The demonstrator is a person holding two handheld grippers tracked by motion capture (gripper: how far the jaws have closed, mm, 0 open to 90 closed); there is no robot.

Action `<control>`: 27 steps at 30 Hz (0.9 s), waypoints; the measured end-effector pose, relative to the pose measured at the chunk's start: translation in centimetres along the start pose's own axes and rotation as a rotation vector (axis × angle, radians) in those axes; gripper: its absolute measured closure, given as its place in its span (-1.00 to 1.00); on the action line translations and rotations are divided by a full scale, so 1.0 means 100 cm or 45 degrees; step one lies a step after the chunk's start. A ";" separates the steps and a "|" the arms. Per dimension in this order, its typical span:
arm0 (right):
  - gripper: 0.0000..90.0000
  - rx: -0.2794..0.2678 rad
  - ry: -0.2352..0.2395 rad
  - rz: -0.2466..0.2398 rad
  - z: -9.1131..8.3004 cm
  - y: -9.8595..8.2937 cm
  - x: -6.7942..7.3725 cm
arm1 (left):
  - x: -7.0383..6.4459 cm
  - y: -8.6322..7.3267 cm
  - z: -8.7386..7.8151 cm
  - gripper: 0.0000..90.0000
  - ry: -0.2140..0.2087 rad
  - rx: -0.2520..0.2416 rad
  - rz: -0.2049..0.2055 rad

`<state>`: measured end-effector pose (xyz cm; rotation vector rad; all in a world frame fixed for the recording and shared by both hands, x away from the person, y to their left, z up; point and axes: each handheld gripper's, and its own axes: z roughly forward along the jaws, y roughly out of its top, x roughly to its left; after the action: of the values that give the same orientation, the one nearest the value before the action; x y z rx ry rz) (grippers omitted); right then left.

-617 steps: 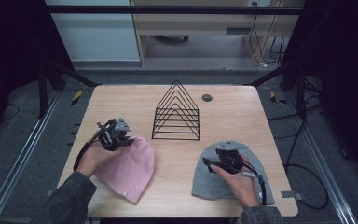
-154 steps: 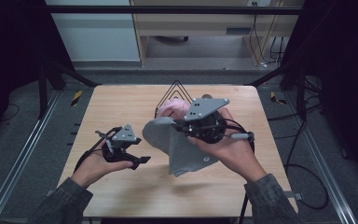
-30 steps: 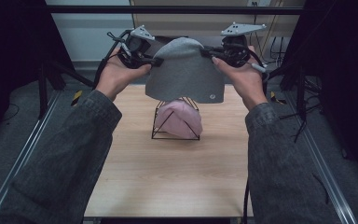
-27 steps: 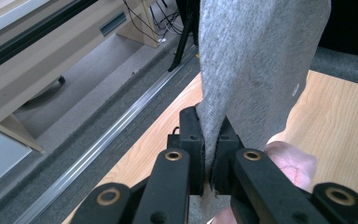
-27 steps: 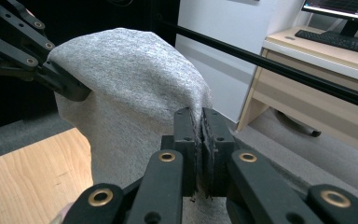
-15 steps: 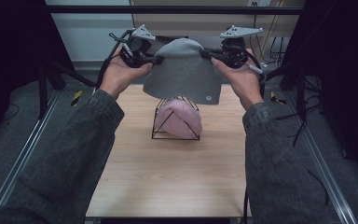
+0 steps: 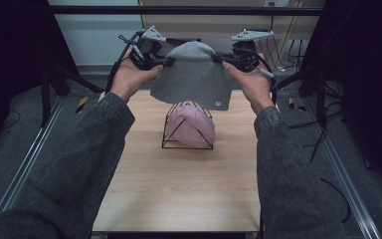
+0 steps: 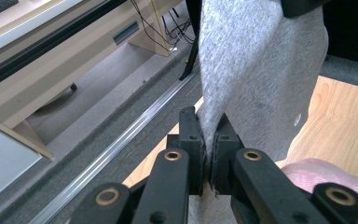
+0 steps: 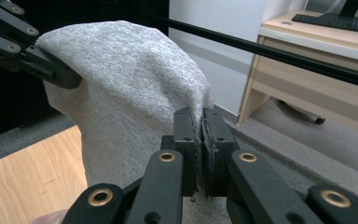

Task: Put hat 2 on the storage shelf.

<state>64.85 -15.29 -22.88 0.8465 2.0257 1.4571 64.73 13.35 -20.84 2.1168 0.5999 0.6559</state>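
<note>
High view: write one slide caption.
Both grippers hold a grey knitted beanie above a pink beanie on a black wire rack.

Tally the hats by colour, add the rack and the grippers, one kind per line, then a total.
Grey hat: 1, held up between the left gripper and the right gripper
Pink hat: 1, inside the wire rack
Black wire rack: 1, on the table
Grippers: 2, each shut on the grey hat
Total: 5
</note>
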 end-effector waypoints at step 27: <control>0.91 0.106 0.013 0.012 0.018 -0.037 0.008 | -0.006 -0.038 0.023 0.92 -0.021 0.078 -0.012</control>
<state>64.90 -14.40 -26.94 0.8849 2.1052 1.3937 64.98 13.76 -25.32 2.1730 0.6277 0.6212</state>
